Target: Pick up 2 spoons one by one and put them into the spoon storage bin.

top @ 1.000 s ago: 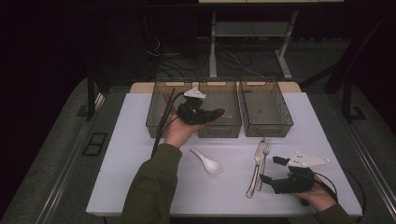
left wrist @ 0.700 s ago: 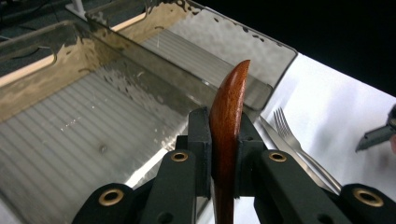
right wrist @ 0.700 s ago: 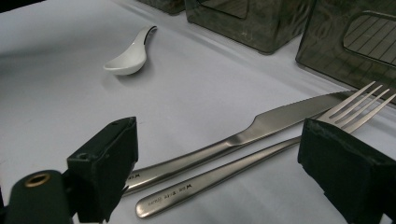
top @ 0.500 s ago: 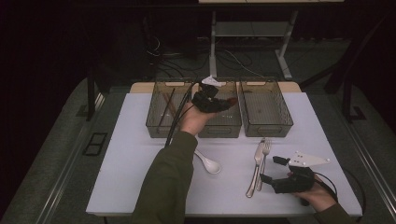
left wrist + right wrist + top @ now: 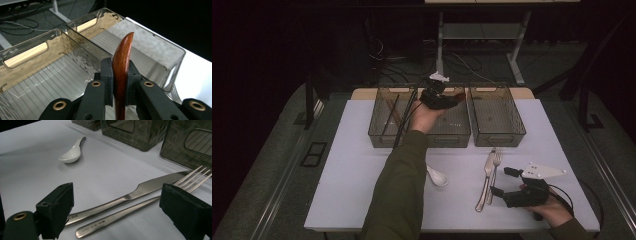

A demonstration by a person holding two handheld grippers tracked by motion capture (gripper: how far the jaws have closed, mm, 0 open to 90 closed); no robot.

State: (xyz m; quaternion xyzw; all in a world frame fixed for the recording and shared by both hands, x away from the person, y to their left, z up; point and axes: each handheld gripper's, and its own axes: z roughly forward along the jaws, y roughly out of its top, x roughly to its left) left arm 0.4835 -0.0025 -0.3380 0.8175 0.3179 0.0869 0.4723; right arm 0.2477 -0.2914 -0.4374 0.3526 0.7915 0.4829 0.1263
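left tongs (image 5: pixel 119 86): clamped on wooden spoon (image 5: pixel 122 65), above middle bin (image 5: pixel 457 122) | right tongs (image 5: pixel 120 212): spread, empty, beside that bin | you: lower spoon into bin before releasing

Left tongs (image 5: pixel 451 98) clamped shut at full arm's stretch, right tongs (image 5: pixel 503 181) wide open, low near the body.

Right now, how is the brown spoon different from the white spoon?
The brown wooden spoon is pinched between the left gripper's jaws, up over the middle bin; the white spoon lies loose on the table. The brown one looks dark, slim and stands on edge; the white one is glossy, rounded and rests bowl-up. Both are spoons with no food in them.
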